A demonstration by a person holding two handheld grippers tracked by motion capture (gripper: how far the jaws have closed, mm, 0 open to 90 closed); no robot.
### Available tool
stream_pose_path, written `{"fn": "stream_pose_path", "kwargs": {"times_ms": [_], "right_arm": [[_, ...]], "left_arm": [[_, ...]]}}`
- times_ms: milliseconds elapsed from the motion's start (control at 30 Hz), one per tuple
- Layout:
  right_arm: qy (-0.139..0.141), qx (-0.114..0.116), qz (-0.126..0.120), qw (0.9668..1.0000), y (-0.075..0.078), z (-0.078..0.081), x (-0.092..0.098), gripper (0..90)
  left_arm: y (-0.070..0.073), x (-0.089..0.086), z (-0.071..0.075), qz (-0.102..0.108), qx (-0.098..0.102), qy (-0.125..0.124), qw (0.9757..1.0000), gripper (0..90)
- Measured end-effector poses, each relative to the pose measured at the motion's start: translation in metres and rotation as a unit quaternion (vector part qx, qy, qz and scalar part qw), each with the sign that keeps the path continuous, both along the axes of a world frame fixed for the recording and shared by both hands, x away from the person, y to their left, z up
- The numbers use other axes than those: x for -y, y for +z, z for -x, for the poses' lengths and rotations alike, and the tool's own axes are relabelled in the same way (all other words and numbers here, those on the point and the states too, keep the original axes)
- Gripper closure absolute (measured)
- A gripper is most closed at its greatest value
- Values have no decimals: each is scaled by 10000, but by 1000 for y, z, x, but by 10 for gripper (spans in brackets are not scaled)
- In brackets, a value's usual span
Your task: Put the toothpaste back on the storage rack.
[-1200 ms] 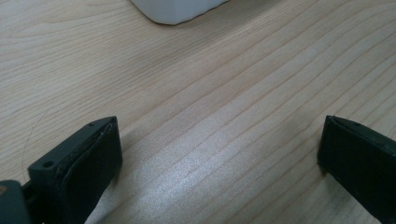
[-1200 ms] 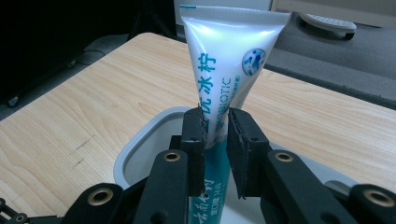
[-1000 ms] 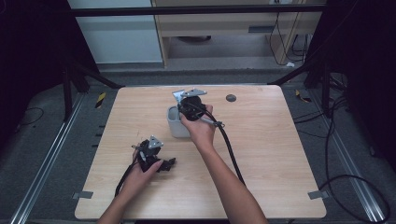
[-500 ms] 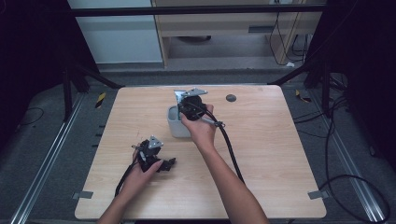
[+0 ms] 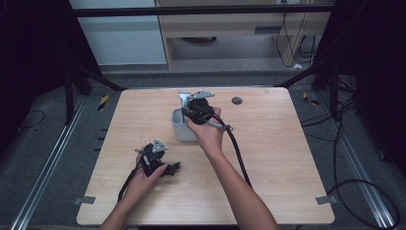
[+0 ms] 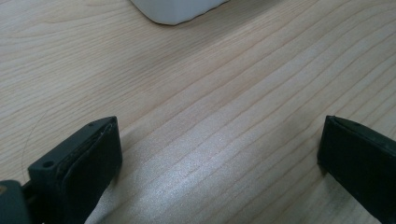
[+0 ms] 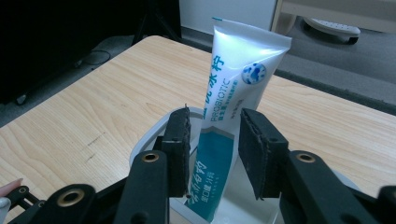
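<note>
A white and teal toothpaste tube (image 7: pixel 238 65) stands tilted in a pale grey cup (image 7: pixel 144 149) near the table's far middle (image 5: pixel 182 128). My right gripper (image 7: pixel 214 140) hangs over the cup with the tube between its jaws. They have just been opening, and a gap shows on each side of the tube. In the high view the right gripper (image 5: pixel 194 111) covers most of the tube (image 5: pixel 184 98). My left gripper (image 5: pixel 170 168) rests low on the table at the front left, jaws wide apart (image 6: pixel 219 154), with bare wood between them.
A small dark round object (image 5: pixel 236 100) lies on the table's far side, right of the cup. The wooden table (image 5: pixel 287 163) has bare room on its right half. The cup's corner (image 6: pixel 177 9) shows ahead of the left gripper.
</note>
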State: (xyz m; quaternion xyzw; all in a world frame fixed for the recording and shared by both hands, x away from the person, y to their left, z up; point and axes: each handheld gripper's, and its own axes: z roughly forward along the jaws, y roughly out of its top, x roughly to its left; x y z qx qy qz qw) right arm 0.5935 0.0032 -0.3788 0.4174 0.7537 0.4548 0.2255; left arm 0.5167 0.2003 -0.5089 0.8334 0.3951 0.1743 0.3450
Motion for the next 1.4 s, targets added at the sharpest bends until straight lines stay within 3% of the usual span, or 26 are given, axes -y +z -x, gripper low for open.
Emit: {"fn": "stream_pose_path", "kwargs": {"times_ms": [500,700,1100,1400], "right_arm": [[-168,-98,45,9998,1,6,22,458],[-139,-85,136,9998,4,10,28,418],[-15,-113,88,9999,12,14,42,309],[-11,-69,302,9995,16,18,56,205]], "left_arm": [[0,0,0,9,-6,6,10000,0],[0,0,0,11,-3,10,10000,0],[0,0,0,9,-3,10,10000,0],[0,0,0,7,-6,9,10000,0]]}}
